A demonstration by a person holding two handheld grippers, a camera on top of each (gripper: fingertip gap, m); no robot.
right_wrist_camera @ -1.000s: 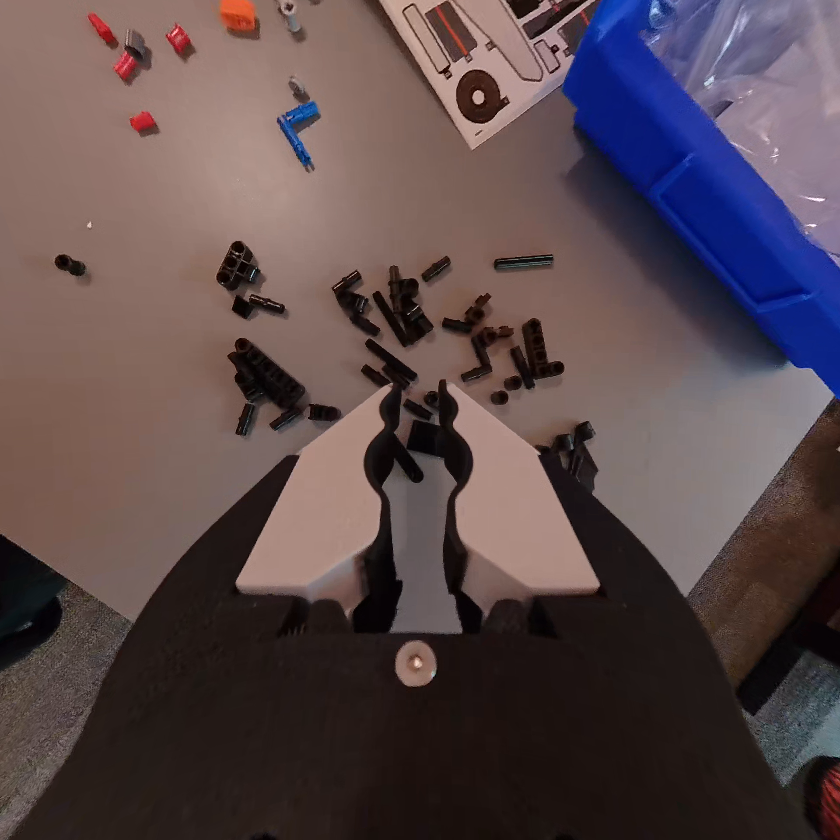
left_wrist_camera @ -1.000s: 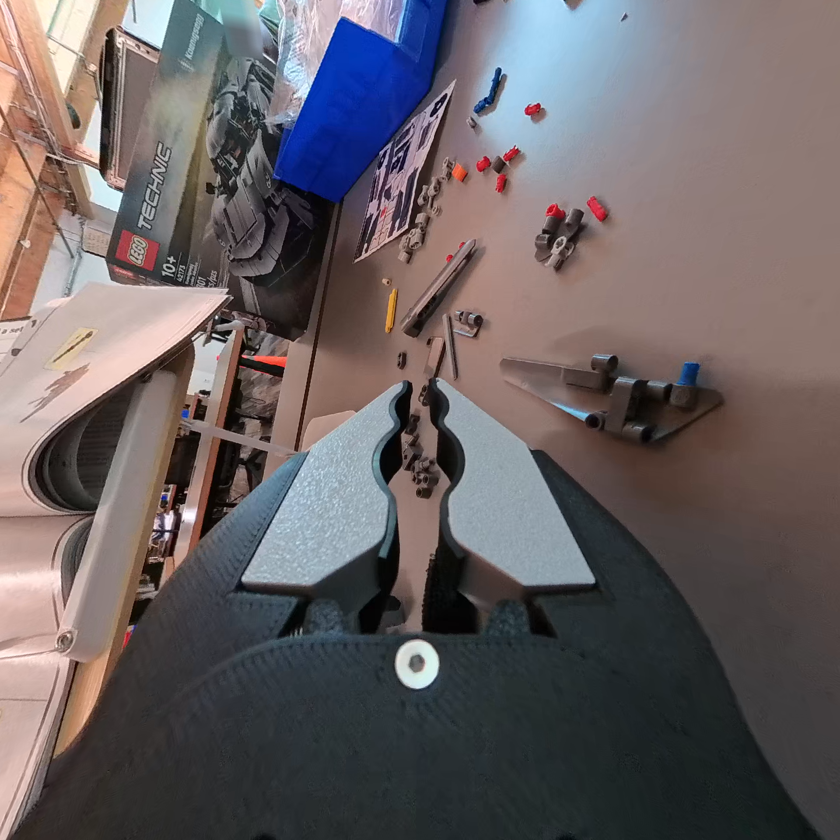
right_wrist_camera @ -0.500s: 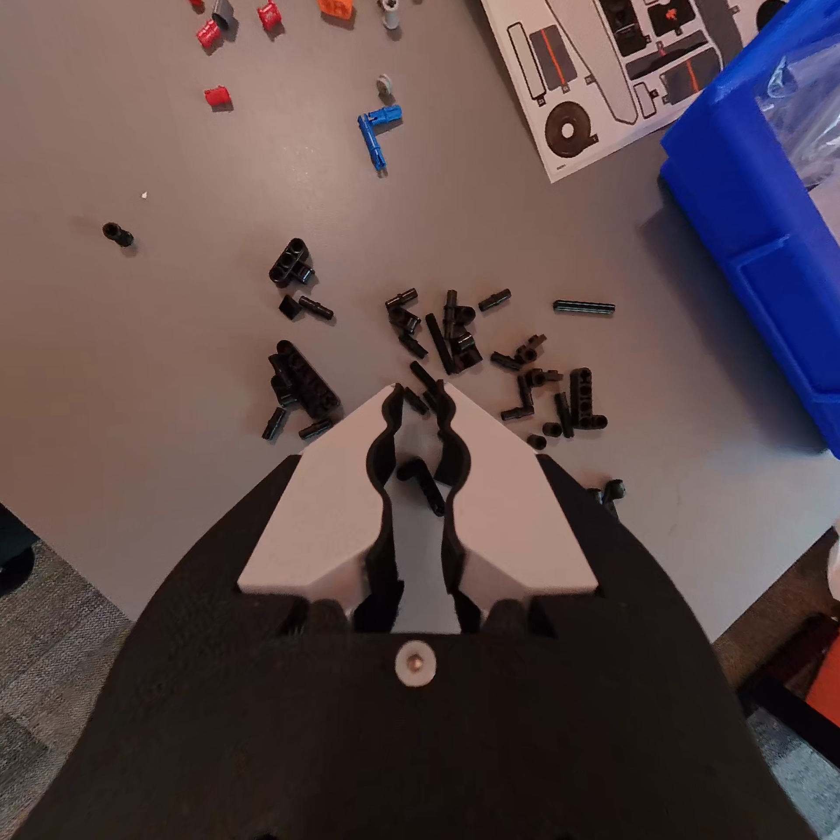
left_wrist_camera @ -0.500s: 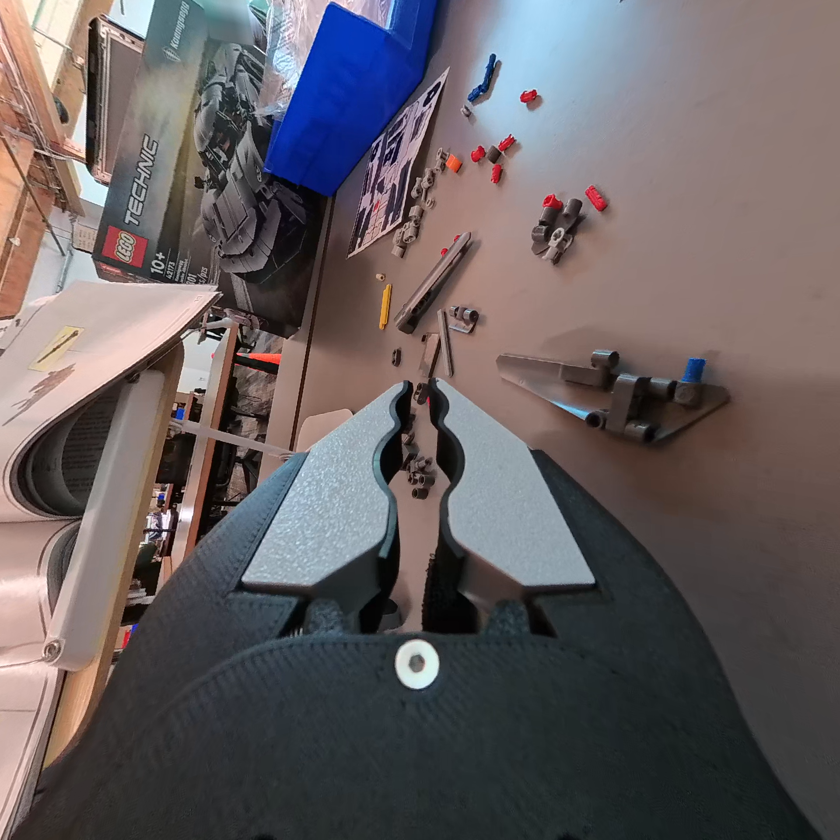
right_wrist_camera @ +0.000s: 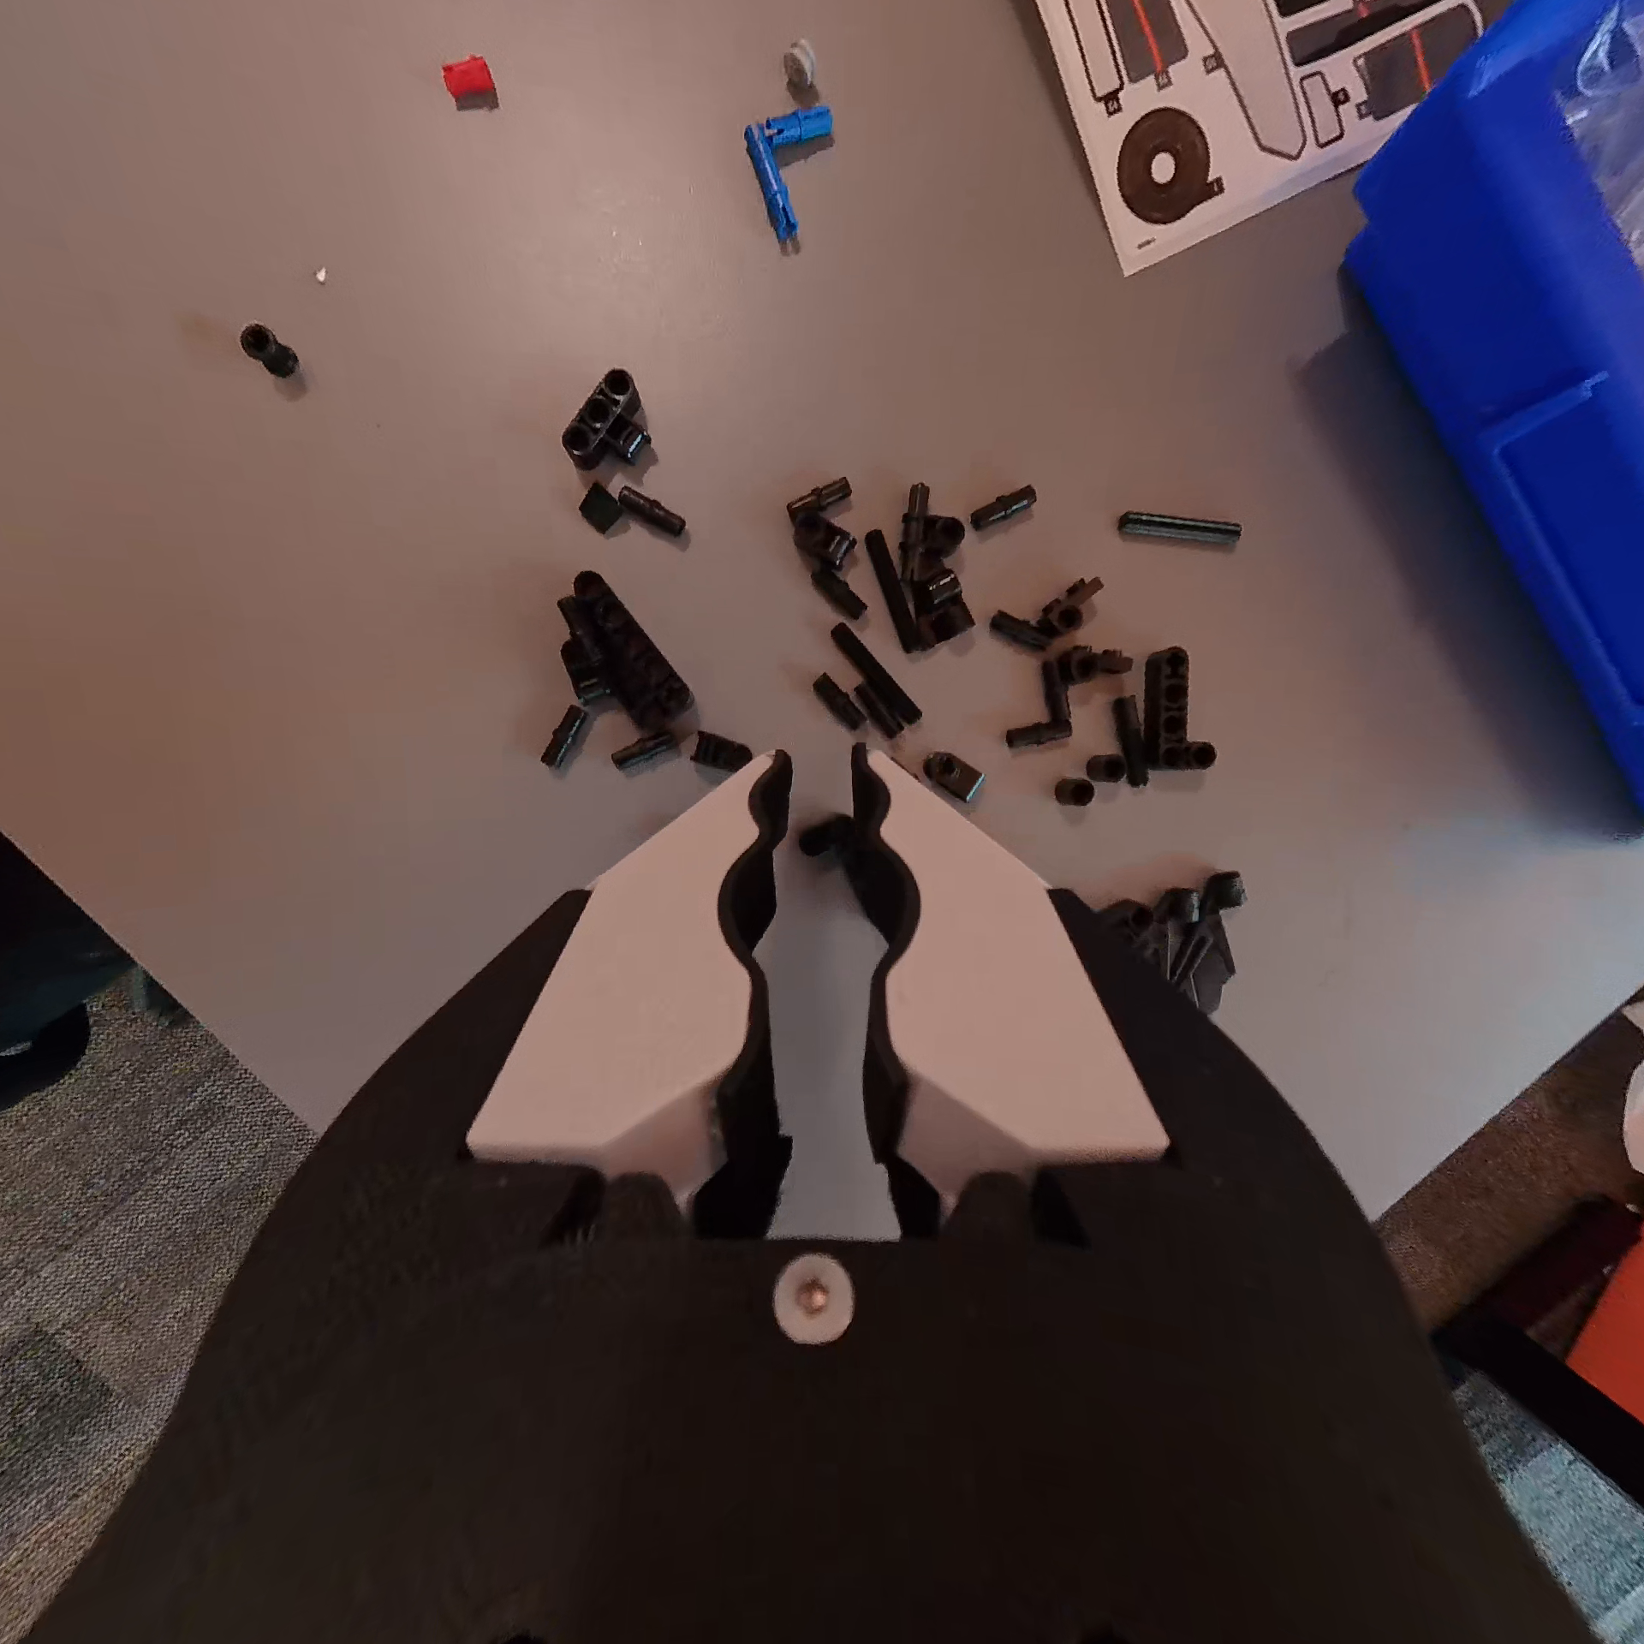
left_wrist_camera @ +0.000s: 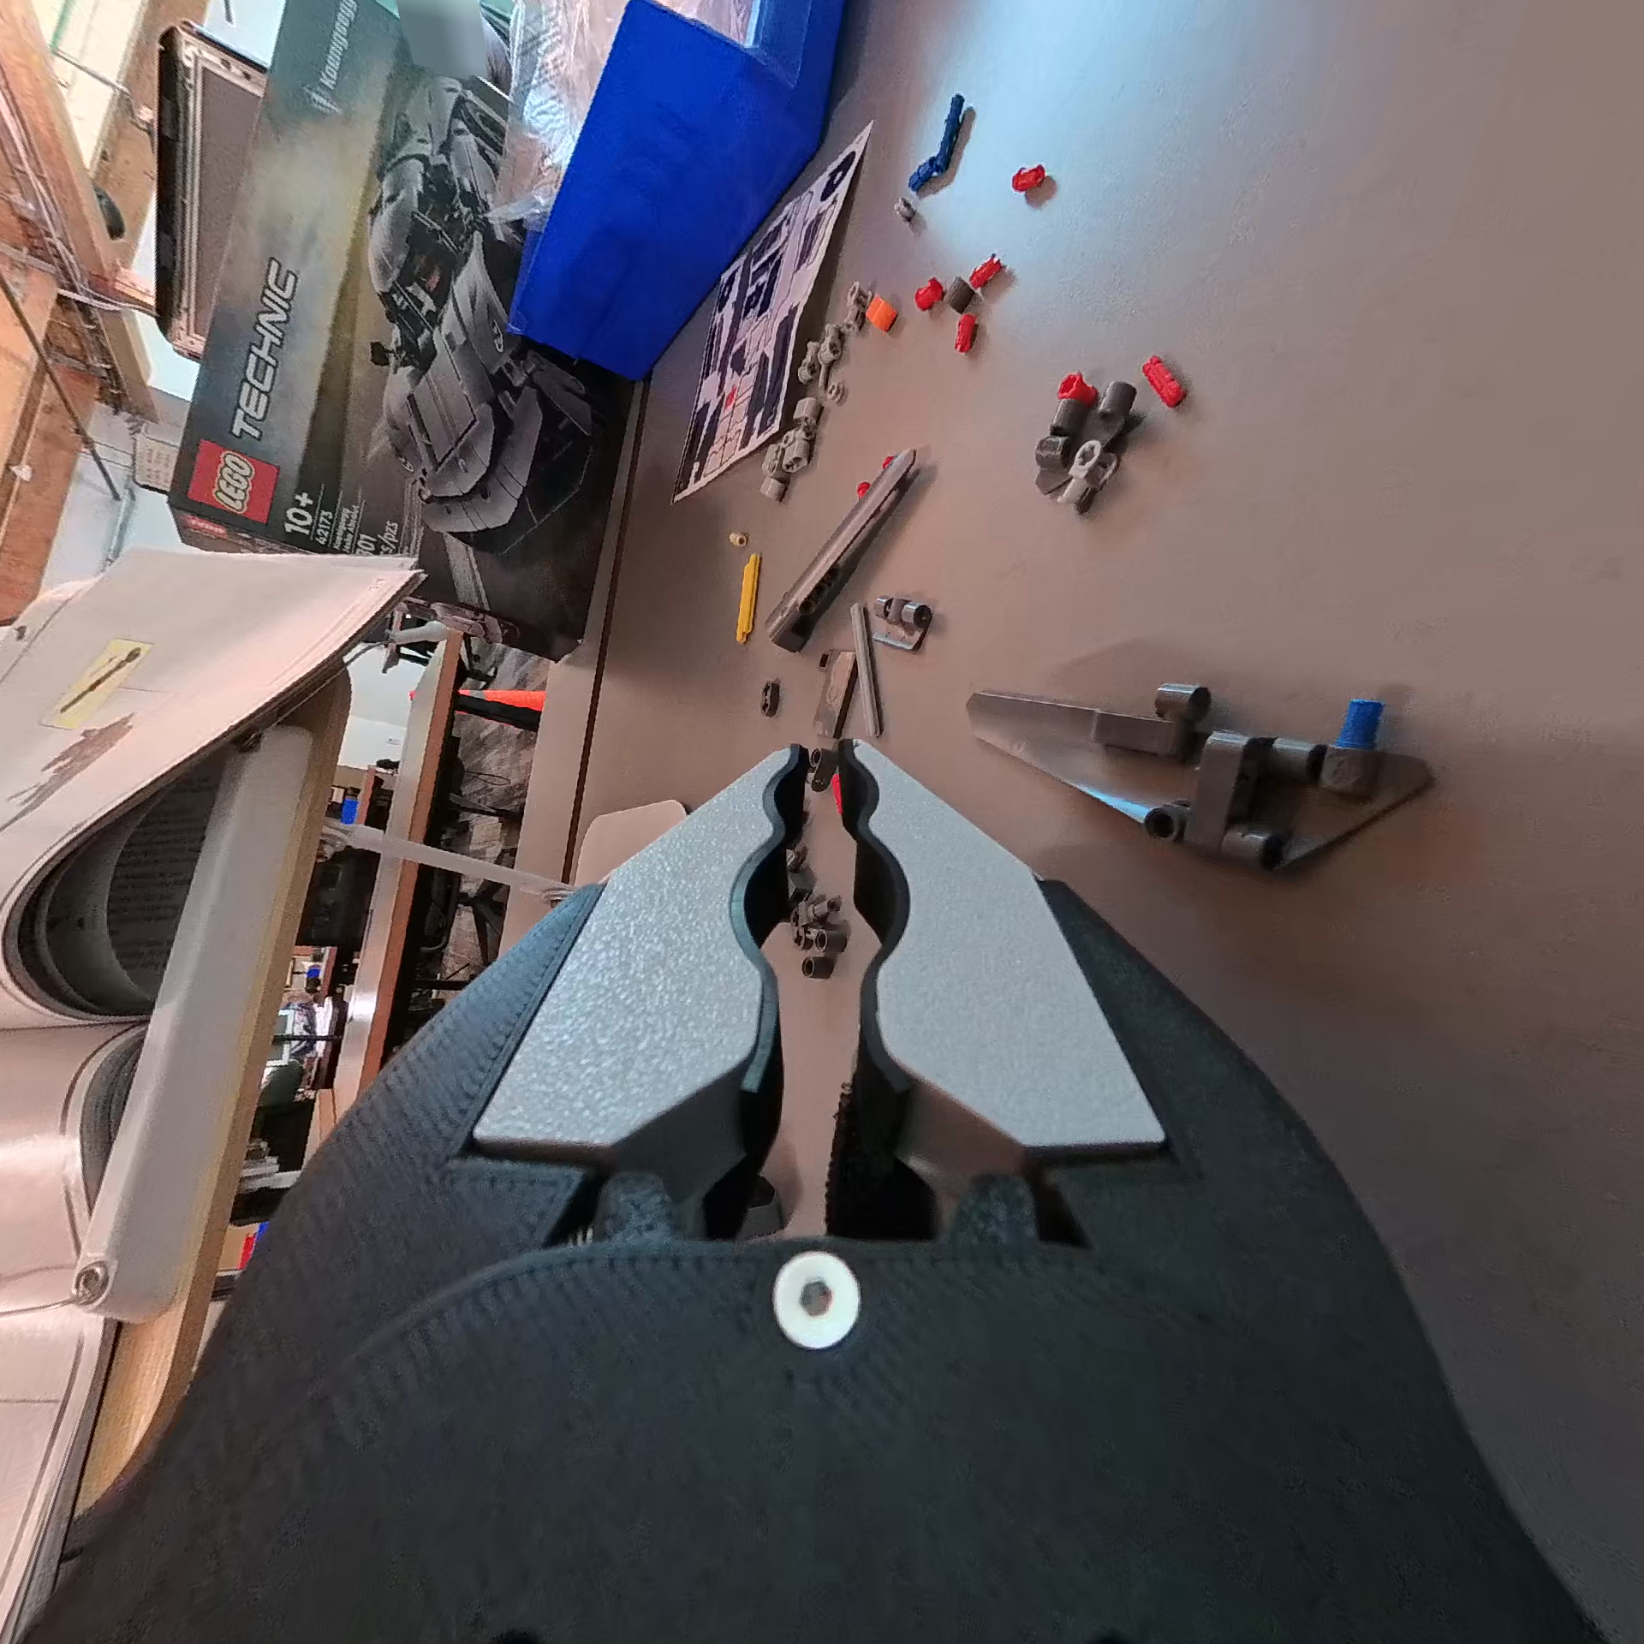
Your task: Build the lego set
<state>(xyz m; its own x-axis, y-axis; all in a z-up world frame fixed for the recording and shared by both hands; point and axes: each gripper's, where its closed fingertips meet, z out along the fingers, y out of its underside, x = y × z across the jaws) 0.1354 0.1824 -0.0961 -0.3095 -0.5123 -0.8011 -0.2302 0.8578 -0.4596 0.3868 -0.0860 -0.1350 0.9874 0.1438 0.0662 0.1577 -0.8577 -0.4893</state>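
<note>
Only the left wrist view takes in the set's box standing at the far left beyond the table's edge, then the yellow axle, the long grey beam, the grey wedge-shaped assembly topped with a blue pin, and the red pins scattered farther out; the left gripper hovers above the grey table with its jaws slightly parted and nothing held, a few small grey connectors showing on the tabletop through the gap between the fingers. Only the right wrist view shows the pile of black pieces near the table's front edge, with a lone black pin at left, a blue angled pin beyond the pile, and the sticker sheet and blue bin at right. The right gripper is released, jaws a little apart, just short of the pile; a small black pin lies on the table in the gap, against the inner edge of the right finger, not gripped
</note>
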